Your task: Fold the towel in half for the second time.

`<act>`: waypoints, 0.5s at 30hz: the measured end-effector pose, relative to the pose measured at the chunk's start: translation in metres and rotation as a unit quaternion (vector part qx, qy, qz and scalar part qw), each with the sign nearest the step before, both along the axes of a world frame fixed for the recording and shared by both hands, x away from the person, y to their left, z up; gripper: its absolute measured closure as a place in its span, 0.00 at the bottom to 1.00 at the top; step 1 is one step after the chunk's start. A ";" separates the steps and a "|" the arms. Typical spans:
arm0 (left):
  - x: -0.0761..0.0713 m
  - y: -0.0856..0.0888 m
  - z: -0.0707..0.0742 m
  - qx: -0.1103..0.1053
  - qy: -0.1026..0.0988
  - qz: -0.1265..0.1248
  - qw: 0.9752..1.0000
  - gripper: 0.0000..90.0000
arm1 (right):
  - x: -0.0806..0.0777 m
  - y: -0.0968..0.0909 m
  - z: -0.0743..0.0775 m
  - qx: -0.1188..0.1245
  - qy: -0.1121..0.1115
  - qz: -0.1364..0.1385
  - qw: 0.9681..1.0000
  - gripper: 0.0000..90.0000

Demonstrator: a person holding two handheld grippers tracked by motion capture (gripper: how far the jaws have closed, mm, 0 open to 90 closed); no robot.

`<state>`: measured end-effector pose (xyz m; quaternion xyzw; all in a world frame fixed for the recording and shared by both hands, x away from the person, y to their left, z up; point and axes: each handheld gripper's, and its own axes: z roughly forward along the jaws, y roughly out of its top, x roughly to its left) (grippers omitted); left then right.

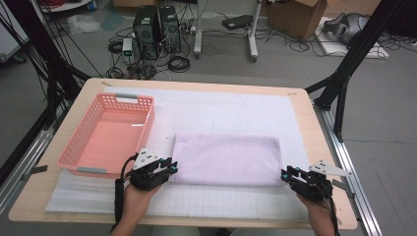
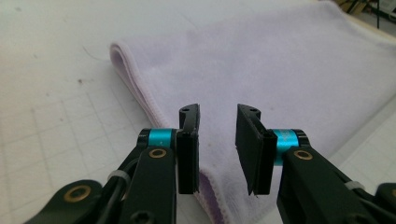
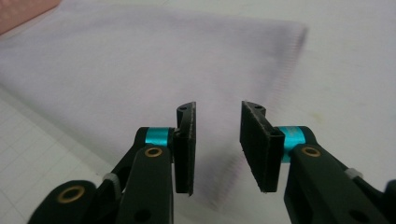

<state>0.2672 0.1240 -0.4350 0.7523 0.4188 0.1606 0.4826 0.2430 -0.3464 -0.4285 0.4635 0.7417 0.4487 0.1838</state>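
The left claw (image 2: 217, 135) stands released, its two black jaws parted with a clear gap and nothing pressed between the pads. Directly under and ahead of that gap lies the near left corner of the folded lilac towel (image 2: 261, 70), whose stitched hem runs from below the jaws away to a rounded fold at the far left. Whether the jaw tips touch the cloth cannot be told from this angle. The right claw (image 3: 217, 135) is released as well, jaws apart and empty; the towel (image 3: 140, 60) spreads beyond and beneath them, its far edge blurred and its nap hard to make out.

From the high view, the left claw (image 1: 169, 169) sits at the towel's near left corner and the right claw (image 1: 287, 174) at its near right corner, each held in a hand that enters from the bottom edge, where the forearms are cut off. The towel (image 1: 226, 157) lies flat between the two claws, stretching away from them on the gridded white mat (image 1: 221, 110) that covers the worktop (image 1: 305, 105).

The high view alone gives the pink basket (image 1: 105, 135), just beyond and outward of the left claw, near the towel's left edge but apart from it. The gripper views give the layered fold of the hem, which the high view is too coarse to show.
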 end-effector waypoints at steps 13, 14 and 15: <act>0.000 -0.005 -0.014 0.023 0.007 -0.009 1.000 0.67 | 0.000 0.006 -0.012 -0.042 0.025 0.007 0.999 0.68; 0.000 -0.004 -0.013 0.017 0.003 -0.011 1.000 0.67 | -0.001 0.004 -0.010 -0.035 0.016 0.006 0.999 0.67; 0.000 -0.003 -0.012 0.010 -0.005 -0.013 1.000 0.65 | -0.002 0.003 -0.008 -0.030 0.008 0.004 1.000 0.64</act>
